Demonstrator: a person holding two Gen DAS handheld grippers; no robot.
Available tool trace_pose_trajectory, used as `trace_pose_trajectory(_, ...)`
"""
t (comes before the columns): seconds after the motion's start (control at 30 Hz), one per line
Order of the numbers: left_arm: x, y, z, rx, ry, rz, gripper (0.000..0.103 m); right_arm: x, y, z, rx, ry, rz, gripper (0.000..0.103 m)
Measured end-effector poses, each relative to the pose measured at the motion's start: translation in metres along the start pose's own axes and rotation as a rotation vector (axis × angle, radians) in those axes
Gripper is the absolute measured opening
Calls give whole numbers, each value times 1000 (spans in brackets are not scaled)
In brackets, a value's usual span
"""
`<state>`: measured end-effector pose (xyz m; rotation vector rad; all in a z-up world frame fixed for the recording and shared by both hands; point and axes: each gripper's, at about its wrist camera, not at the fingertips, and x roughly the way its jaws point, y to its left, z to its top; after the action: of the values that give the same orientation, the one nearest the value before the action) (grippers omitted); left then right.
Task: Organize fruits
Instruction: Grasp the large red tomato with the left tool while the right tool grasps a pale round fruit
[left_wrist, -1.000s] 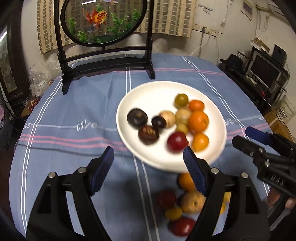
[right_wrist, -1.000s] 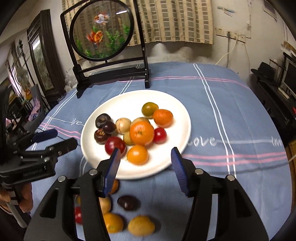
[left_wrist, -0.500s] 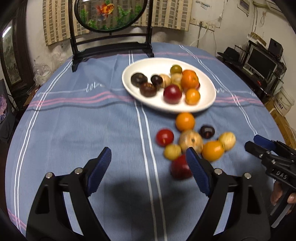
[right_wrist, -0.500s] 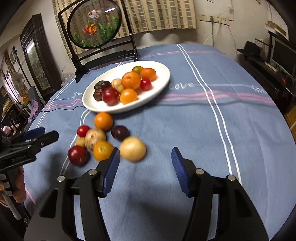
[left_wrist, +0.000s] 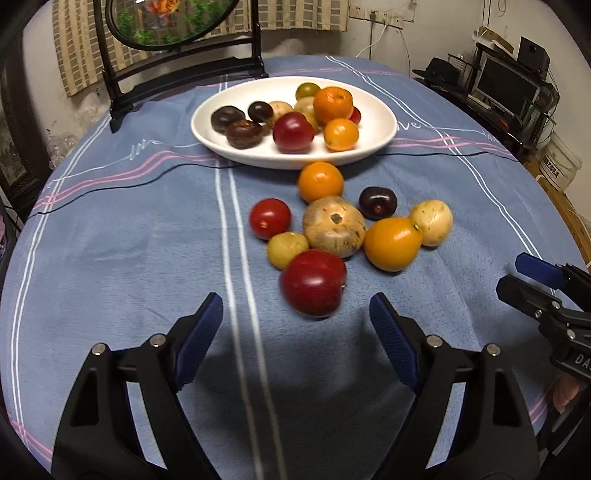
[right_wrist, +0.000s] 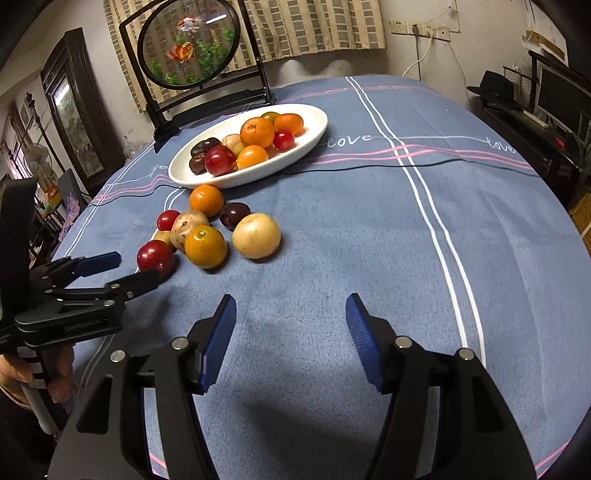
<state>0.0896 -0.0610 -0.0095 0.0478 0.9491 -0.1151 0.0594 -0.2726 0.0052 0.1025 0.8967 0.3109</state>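
Eight loose fruits are sitting in a tight cluster on the table, just in front of the white plate, which is already carrying about ten more. The blue cloth is covering the whole table; a round fish picture on a black stand is standing behind the plate.

Left gripper is hovering low over the near edge of the cluster, jaws apart and narrowing a little, nothing between them; the big red fruit is lying just ahead. Right gripper is hanging over bare cloth, jaws apart and widening, empty; the pale yellow fruit is nearest.

Risk, as I judge it: the fruits are touching, so jaws closing on one are likely nudging neighbours, and round fruit could be rolling away toward the table edge. The plate is also getting crowded; an added fruit could be knocking others out.
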Motion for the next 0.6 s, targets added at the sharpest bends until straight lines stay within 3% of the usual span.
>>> trace_pose_trajectory(0.1,7,-1,3,-6,9,-15,71,2,0,0,-6,11,-1,62)
trace_pose_trajectory(0.17,12,0,4,-21,23,-36,48,3,1,0,-9,13,-5,62)
trace_pose_trajectory(0.23,17,3,5,-38,39,-77,39,4,2,1,-12,16,-7,62)
trace_pose_trajectory(0.6,-4,18,-3,-31,-9,-87,39,40,25,19,-132,93,-82,62)
